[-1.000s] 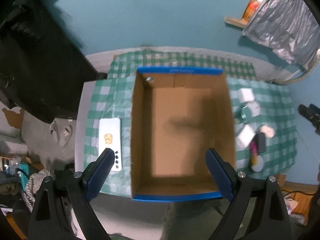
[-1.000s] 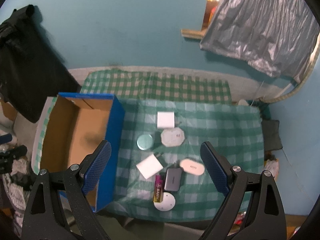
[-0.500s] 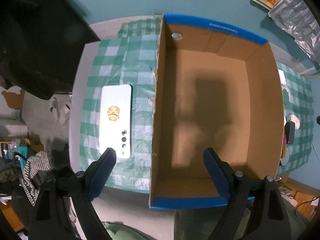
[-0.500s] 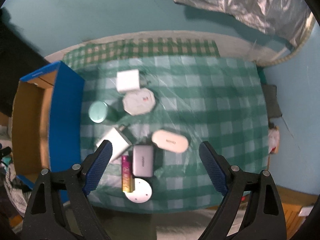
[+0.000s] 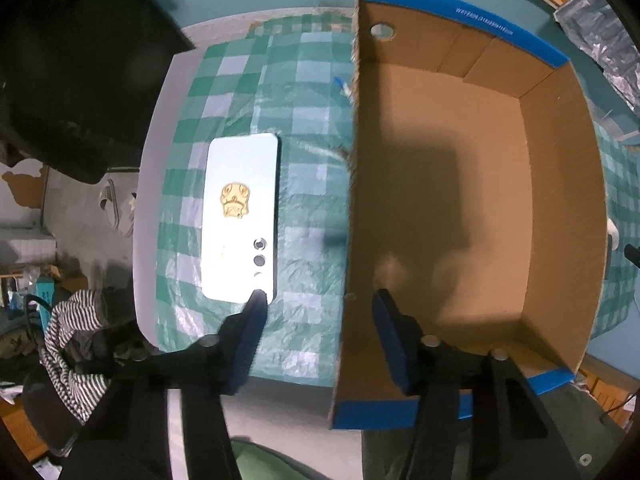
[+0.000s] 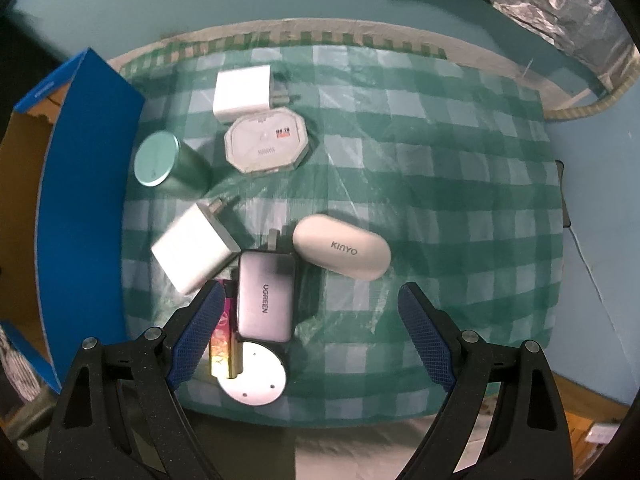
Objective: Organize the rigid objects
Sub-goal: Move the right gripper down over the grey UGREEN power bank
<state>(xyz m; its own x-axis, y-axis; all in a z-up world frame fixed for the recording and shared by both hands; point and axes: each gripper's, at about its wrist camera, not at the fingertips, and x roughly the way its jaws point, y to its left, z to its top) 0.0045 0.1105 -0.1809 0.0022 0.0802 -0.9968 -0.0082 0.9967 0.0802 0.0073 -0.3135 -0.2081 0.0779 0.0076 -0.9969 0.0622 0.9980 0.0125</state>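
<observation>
An empty cardboard box with blue edges (image 5: 556,208) stands on the green checked cloth; its blue side shows in the right wrist view (image 6: 84,184). A white phone (image 5: 240,216) lies left of the box. My left gripper (image 5: 318,304) is open, straddling the box's left wall near the phone's lower end. My right gripper (image 6: 310,300) is open above a cluster: a grey UGREEN charger (image 6: 265,296), a white KINYO case (image 6: 342,252), two white plug adapters (image 6: 196,250) (image 6: 242,92), a teal can (image 6: 164,162), an octagonal case (image 6: 266,142), a lighter (image 6: 224,336) and a white disc (image 6: 256,380).
The checked cloth (image 6: 440,184) covers a small table with edges close on all sides. A black bag (image 5: 72,72) hangs to the left. Striped clothing (image 5: 68,344) lies below the table's left edge. Silver foil (image 6: 552,4) hangs on the teal wall at the back right.
Both grippers have come down closer to the table. The left one has shifted left over the box's left wall and narrowed its opening. The right one has moved over the cluster.
</observation>
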